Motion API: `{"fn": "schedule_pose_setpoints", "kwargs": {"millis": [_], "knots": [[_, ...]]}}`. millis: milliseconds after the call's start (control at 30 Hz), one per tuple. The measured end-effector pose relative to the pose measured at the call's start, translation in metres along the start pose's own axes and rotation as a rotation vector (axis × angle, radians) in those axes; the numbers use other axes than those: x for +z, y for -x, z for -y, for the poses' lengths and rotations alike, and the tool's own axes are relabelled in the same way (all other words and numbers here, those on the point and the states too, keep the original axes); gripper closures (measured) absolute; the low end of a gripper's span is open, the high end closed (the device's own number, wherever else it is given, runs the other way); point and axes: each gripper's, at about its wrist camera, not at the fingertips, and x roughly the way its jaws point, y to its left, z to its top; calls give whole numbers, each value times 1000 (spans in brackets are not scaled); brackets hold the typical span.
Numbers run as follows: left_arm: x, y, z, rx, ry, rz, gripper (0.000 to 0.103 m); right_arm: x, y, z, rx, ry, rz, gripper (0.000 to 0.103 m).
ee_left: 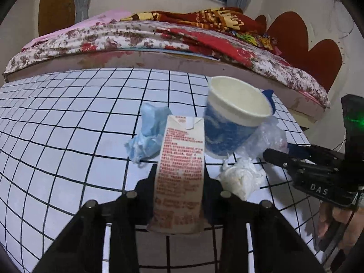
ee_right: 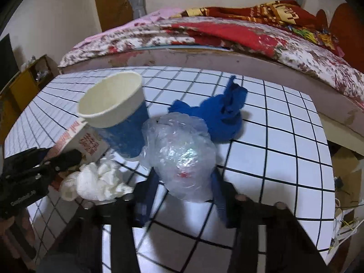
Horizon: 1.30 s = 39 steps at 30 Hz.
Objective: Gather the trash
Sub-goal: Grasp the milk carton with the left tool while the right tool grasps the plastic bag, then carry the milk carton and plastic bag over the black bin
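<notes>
My left gripper [ee_left: 179,177] is shut on a beige carton with red print [ee_left: 179,170], held upright over the checked table [ee_left: 56,125]; it also shows in the right wrist view [ee_right: 88,143]. My right gripper [ee_right: 184,177] is shut on a crumpled clear plastic bag [ee_right: 182,154], also seen in the left wrist view [ee_left: 266,138]. A blue paper cup with a white inside [ee_left: 229,122] [ee_right: 118,113] stands tilted between them. A white crumpled tissue [ee_left: 241,179] [ee_right: 95,182] lies by the cup. A light blue mask [ee_left: 147,134] lies left of the carton. A dark blue cloth [ee_right: 223,113] lies behind the bag.
A bed with floral and red blankets [ee_left: 159,36] [ee_right: 227,34] runs along the table's far edge. A wooden shelf [ee_right: 27,79] stands at the left. The table's right edge [ee_right: 327,159] drops to clutter on the floor.
</notes>
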Motion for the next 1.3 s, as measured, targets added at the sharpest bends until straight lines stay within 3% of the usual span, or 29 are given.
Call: {"fn": "schedule_pose_setpoints", "kwargs": {"millis": [300, 667, 1300], "knots": [[0, 33, 4, 18, -32, 48, 68, -11, 47, 0, -61, -22, 81, 61], [-16, 91, 23, -1, -76, 130, 68, -48, 145, 14, -118, -58, 176, 61], [-75, 167, 150, -156, -250, 191, 68, -150, 295, 36, -228, -101, 289, 61]]}}
